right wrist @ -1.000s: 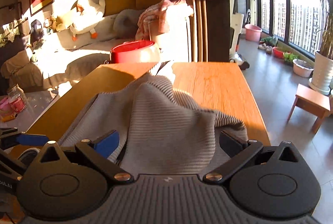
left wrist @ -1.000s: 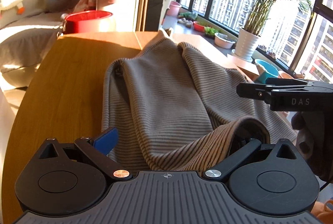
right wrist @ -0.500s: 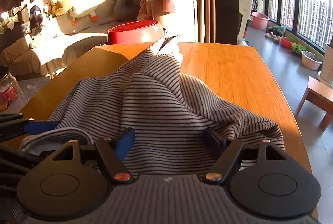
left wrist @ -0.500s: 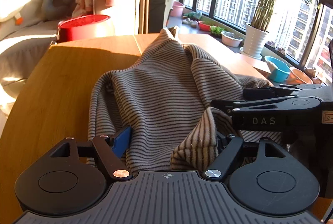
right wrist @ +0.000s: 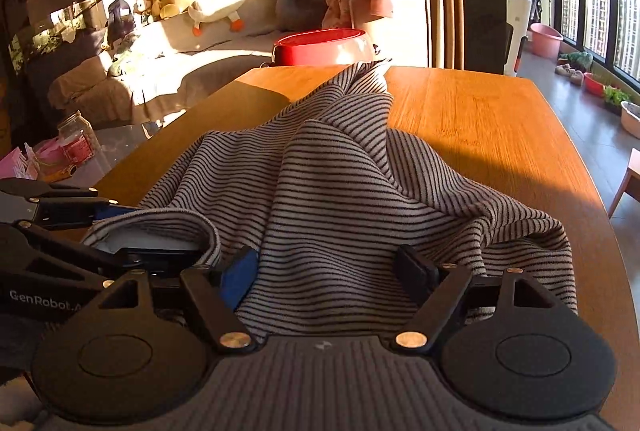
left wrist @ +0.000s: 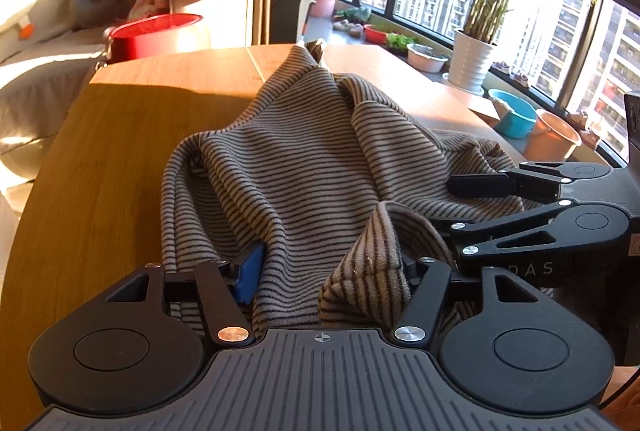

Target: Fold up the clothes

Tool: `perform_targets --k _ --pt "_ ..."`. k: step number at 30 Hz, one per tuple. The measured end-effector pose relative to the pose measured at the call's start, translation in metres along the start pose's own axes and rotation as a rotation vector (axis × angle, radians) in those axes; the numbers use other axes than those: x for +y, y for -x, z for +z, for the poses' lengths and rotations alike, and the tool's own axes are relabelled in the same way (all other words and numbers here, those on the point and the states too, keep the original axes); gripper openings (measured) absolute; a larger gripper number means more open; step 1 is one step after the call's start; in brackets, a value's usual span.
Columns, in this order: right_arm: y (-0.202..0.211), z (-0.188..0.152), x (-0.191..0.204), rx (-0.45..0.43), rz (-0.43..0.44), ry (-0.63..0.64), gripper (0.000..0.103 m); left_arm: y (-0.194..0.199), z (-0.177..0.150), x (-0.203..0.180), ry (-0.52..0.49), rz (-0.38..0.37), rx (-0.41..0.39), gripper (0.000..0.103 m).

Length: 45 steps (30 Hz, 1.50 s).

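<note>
Left wrist: left gripper (left wrist: 332,271) fingers closer than before, pinching the shirt (left wrist: 304,167).
Right wrist: right gripper (right wrist: 326,271) likewise narrowed, clamping its hem.

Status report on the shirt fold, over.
Left gripper and right gripper: both shut on striped shirt. Shirt bunched, near hem lifted off wooden table. Nothing in the way.

One striped garment (left wrist: 304,167), two grippers (left wrist: 332,271) (right wrist: 328,271), one wooden table (right wrist: 480,119), one red basin (right wrist: 320,47), one potted plant (left wrist: 472,59)
</note>
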State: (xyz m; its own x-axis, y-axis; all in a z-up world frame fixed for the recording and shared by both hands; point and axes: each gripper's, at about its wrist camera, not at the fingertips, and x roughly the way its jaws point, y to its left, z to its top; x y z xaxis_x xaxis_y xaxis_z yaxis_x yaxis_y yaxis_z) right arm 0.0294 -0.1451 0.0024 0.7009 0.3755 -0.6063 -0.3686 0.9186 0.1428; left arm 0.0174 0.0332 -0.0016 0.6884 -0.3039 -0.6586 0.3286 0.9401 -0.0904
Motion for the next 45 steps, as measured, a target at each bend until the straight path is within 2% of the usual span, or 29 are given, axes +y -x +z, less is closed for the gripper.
perform_targets --k 2,4,12,14,17,20,24,28,30,32,34,35,36,37,38,39,40,43,44,45 --pt "0.0 0.001 -0.002 -0.001 0.008 -0.011 0.078 -0.002 0.003 0.004 0.01 0.004 -0.005 0.041" --pt "0.0 0.0 -0.001 -0.002 0.008 -0.013 0.078 -0.004 0.005 0.008 0.022 0.012 -0.01 0.03" --pt "0.0 0.001 0.001 -0.006 0.001 -0.01 0.082 0.0 0.013 0.02 0.035 0.047 -0.052 0.017" --pt "0.001 0.003 -0.002 -0.005 -0.003 -0.024 0.082 0.003 0.019 0.027 0.045 0.087 -0.084 0.007" --pt "0.005 0.011 -0.009 -0.013 -0.03 -0.044 0.082 0.012 0.035 0.051 0.082 0.186 -0.151 0.006" --pt "0.014 0.025 -0.013 -0.057 -0.108 -0.019 0.082 0.022 0.05 0.08 0.157 0.248 -0.196 0.006" --pt "0.028 0.045 -0.006 -0.124 -0.165 0.054 0.082 0.026 0.058 0.094 0.216 0.225 -0.195 0.006" --pt "0.016 0.046 0.012 -0.072 -0.109 0.071 0.082 0.017 0.057 0.082 0.211 0.176 -0.164 0.008" --pt "0.0 0.036 0.026 -0.016 -0.088 0.106 0.082 0.011 0.056 0.075 0.207 0.157 -0.147 0.012" --pt "-0.016 0.022 0.039 0.025 -0.133 0.174 0.082 0.008 0.054 0.07 0.203 0.15 -0.135 0.017" --pt "-0.023 0.016 0.042 0.015 -0.162 0.198 0.082 0.007 0.053 0.068 0.201 0.15 -0.13 0.023" --pt "-0.023 0.018 0.039 0.007 -0.159 0.186 0.074 0.007 0.052 0.068 0.202 0.15 -0.129 0.027" --pt "-0.023 0.021 0.036 0.005 -0.16 0.179 0.052 0.007 0.051 0.069 0.204 0.148 -0.129 0.028" --pt "-0.023 0.025 0.031 0.008 -0.159 0.176 0.037 0.008 0.051 0.069 0.206 0.145 -0.129 0.032" --pt "-0.022 0.03 0.027 0.012 -0.158 0.171 0.011 0.008 0.051 0.069 0.208 0.142 -0.129 0.036" --pt "-0.021 0.035 0.02 0.016 -0.148 0.161 0.006 0.009 0.051 0.069 0.21 0.131 -0.129 0.038" --pt "-0.019 0.043 0.014 0.011 -0.158 0.167 0.005 0.009 0.051 0.07 0.211 0.119 -0.129 0.044" --pt "-0.004 0.075 -0.004 -0.093 -0.285 0.215 0.004 0.014 0.052 0.068 0.208 0.052 -0.131 0.064" --pt "0.002 0.09 -0.013 -0.128 -0.312 0.201 0.004 0.015 0.053 0.066 0.204 0.027 -0.134 0.073" --pt "0.006 0.105 -0.021 -0.162 -0.341 0.189 0.004 0.016 0.055 0.061 0.195 0.002 -0.137 0.078"
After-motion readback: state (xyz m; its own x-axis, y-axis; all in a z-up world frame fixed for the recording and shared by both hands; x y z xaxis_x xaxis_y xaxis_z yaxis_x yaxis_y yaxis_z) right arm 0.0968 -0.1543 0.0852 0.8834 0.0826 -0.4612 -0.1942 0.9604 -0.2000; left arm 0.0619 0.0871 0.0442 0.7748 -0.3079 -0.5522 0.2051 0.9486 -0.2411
